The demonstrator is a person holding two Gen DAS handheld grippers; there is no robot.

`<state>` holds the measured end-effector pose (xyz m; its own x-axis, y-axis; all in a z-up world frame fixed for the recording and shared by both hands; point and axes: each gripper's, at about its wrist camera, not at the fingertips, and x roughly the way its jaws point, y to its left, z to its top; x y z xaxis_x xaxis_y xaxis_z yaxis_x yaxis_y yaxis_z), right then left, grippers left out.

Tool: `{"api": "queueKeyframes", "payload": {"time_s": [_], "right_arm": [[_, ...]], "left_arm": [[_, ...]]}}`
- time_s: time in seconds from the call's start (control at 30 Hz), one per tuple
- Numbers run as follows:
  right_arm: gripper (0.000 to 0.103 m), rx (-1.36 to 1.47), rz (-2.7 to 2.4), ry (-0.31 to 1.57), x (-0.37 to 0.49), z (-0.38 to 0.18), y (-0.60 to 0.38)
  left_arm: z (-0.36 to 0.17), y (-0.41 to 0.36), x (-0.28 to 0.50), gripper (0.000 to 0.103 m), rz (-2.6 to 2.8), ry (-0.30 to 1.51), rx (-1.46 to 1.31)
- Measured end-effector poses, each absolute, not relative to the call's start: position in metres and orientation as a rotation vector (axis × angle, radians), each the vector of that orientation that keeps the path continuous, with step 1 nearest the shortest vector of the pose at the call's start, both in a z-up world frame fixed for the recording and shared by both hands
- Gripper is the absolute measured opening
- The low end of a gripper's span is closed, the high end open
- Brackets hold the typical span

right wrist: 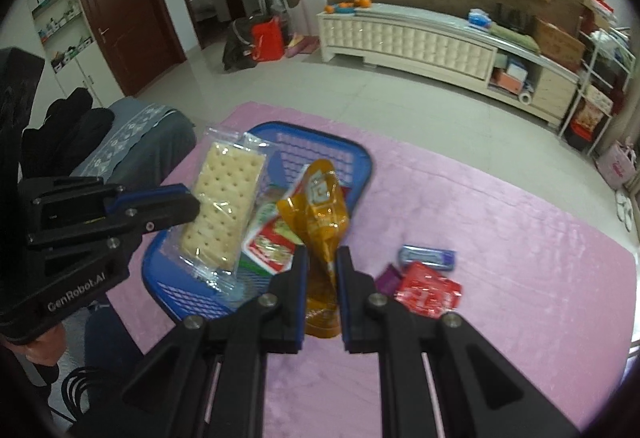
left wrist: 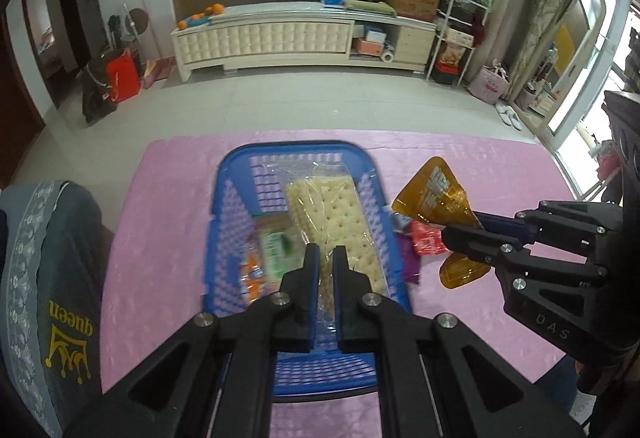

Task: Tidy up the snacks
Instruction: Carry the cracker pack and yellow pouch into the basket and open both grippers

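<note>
Left claw (left wrist: 326,258) clamped on clear-wrapped pale cracker pack (left wrist: 332,214) above blue plastic mesh basket (left wrist: 224,182); right claw (right wrist: 322,262) gripping crinkled amber foil pouch (right wrist: 324,206) over pink surface (right wrist: 520,246).

One blue basket (right wrist: 362,162), one cracker pack (right wrist: 224,198), one amber pouch (right wrist: 324,206), one red packet (right wrist: 428,288), one purple packet (right wrist: 387,277), one silver-blue packet (right wrist: 427,257), two tongs (left wrist: 326,258) (right wrist: 322,262)

The print on the orange pouch (left wrist: 434,194) is too blurred to read. The cracker pack (right wrist: 221,206) covers a part of the basket (right wrist: 332,154), and the snacks under it are half hidden. The purple packet (right wrist: 387,278) lies partly behind the right gripper (right wrist: 322,270).
</note>
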<state>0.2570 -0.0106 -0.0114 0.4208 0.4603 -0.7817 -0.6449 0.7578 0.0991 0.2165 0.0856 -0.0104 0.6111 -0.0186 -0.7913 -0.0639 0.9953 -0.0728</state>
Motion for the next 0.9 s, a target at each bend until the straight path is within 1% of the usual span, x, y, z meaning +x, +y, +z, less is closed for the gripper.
{"api": "queueKeyframes", "payload": {"time_s": [0.27,0.4,0.77,0.87,0.9], "right_arm": [[0.017,-0.299,0.738,0.977,0.250,-0.037,0.038],[0.018,-0.332,0.739,1.020,0.245,-0.052,0.047],[0.022,-0.359,0.728,1.081,0.240,-0.067,0.062],[0.026,-0.374,0.719,1.080,0.237,-0.068,0.064],[0.033,-0.374,0.714,1.077,0.236,-0.067,0.063]], "left_arm": [[-0.034,0.115,0.214,0.005,0.046,0.954,-0.116],[-0.046,0.121,0.215,0.005,0.049,0.976,-0.121],[-0.069,0.124,0.215,0.006,0.027,1.031,-0.124],[-0.070,0.121,0.212,0.008,0.035,1.044,-0.117],[-0.069,0.118,0.210,0.015,0.033,1.043,-0.108]]}}
